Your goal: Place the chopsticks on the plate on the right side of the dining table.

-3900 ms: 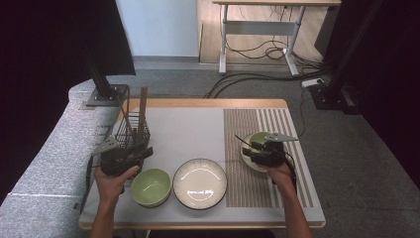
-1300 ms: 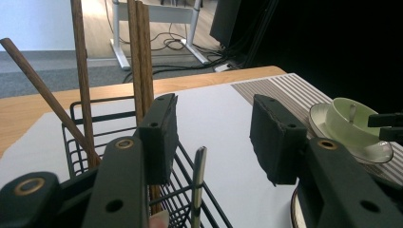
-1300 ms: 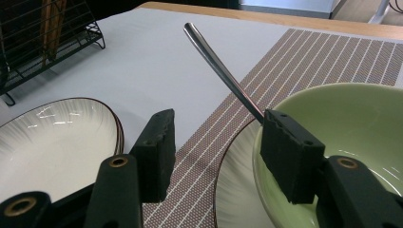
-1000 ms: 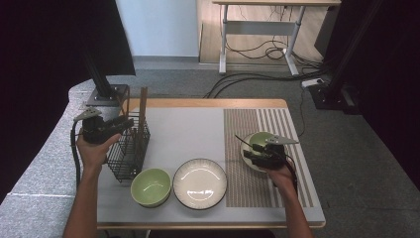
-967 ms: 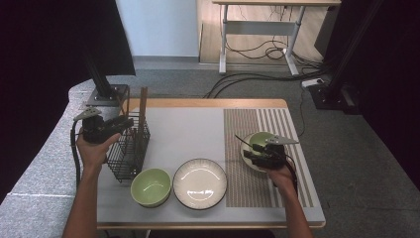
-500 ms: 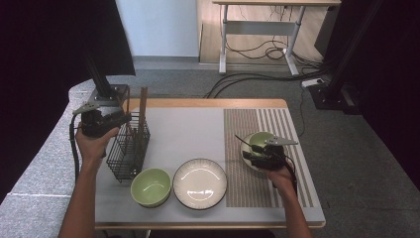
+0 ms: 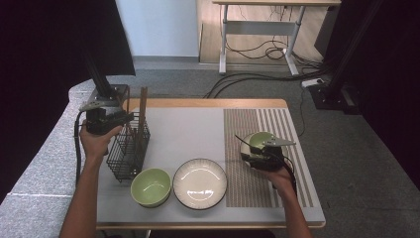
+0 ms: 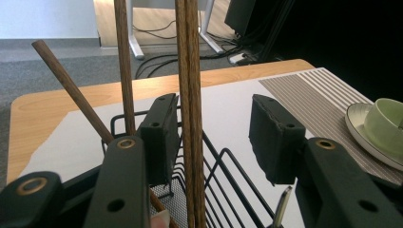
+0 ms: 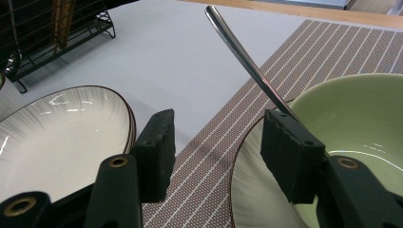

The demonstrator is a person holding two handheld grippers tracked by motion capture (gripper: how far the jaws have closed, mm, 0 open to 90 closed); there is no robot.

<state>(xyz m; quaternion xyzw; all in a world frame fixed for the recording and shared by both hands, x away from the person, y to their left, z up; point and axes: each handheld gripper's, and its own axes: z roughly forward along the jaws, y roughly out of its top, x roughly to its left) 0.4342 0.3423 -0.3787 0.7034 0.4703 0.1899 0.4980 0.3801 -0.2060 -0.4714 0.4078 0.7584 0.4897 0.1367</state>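
My left gripper (image 7: 124,119) hovers at the far end of a black wire basket (image 7: 128,154) on the table's left. In the left gripper view the left gripper (image 8: 216,137) is open, and a pair of upright wooden chopsticks (image 8: 190,118) stands between its pads, close to the left pad. More chopsticks (image 8: 124,71) lean beside them. My right gripper (image 7: 249,152) rests at a small green bowl (image 7: 261,139) on the striped mat. Seen from its own camera, the right gripper (image 9: 221,152) is open beside that bowl (image 9: 351,133), which sits on a white saucer (image 9: 244,190) and holds a metal spoon (image 9: 247,61).
A second green bowl (image 7: 151,186) and a white plate (image 7: 199,182) sit side by side at the table's front. The striped mat (image 7: 257,193) covers the right part. The plate (image 9: 62,137) lies just left of my right gripper's jaws.
My left gripper has moved from the near end of the basket up and away to its far end, around the chopsticks. The right gripper has stayed by the small bowl.
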